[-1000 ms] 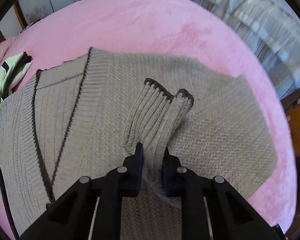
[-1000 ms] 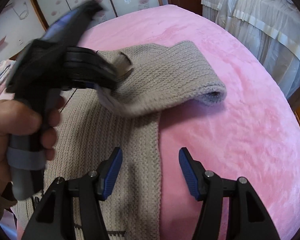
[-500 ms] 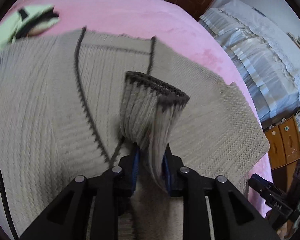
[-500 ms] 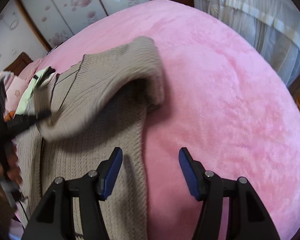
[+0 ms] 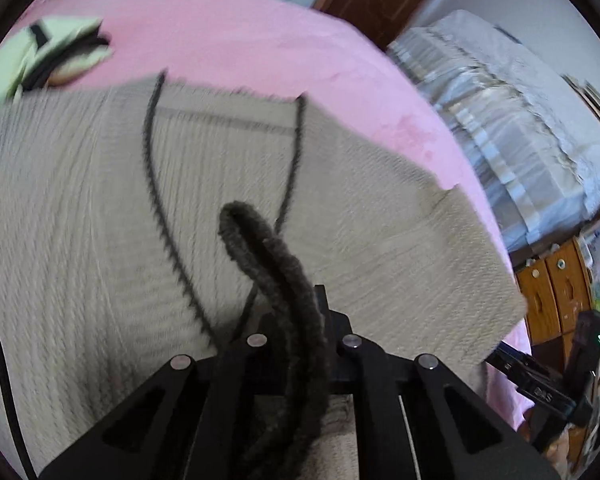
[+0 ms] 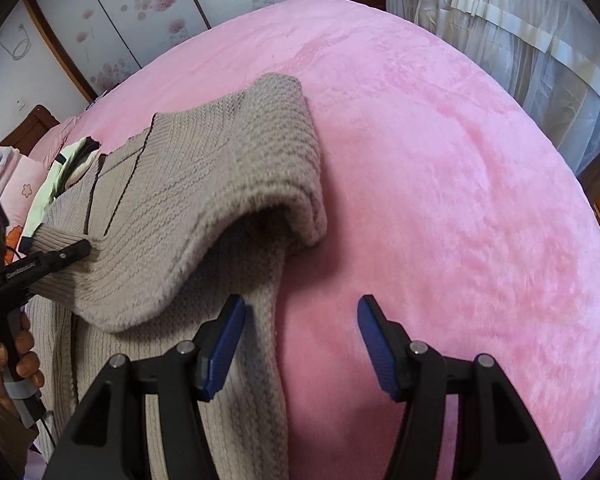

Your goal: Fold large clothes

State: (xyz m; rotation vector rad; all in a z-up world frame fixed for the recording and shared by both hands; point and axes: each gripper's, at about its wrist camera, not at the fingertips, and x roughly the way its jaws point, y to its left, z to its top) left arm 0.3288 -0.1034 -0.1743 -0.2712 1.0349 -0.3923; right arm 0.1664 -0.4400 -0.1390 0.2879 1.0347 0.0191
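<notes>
A beige knit cardigan (image 5: 100, 216) with dark trim lies spread on the pink bed (image 5: 236, 36). My left gripper (image 5: 296, 320) is shut on the sleeve's dark-edged cuff (image 5: 268, 256) and holds it above the cardigan's front. In the right wrist view the sleeve (image 6: 204, 208) arches across the cardigan's body to the left gripper (image 6: 52, 260) at the left edge. My right gripper (image 6: 300, 320) is open and empty, low over the cardigan's right edge (image 6: 260, 360) and the bed (image 6: 440, 200).
A pale green garment (image 5: 44, 52) lies on the bed beyond the cardigan's collar; it also shows in the right wrist view (image 6: 64, 172). White curtains (image 6: 520, 32) hang to the right. A wooden cabinet (image 5: 556, 288) stands past the bed's edge.
My left gripper has carried the sleeve cuff leftward across the cardigan, so the sleeve now folds over the body. My right gripper has stayed open and nearly still.
</notes>
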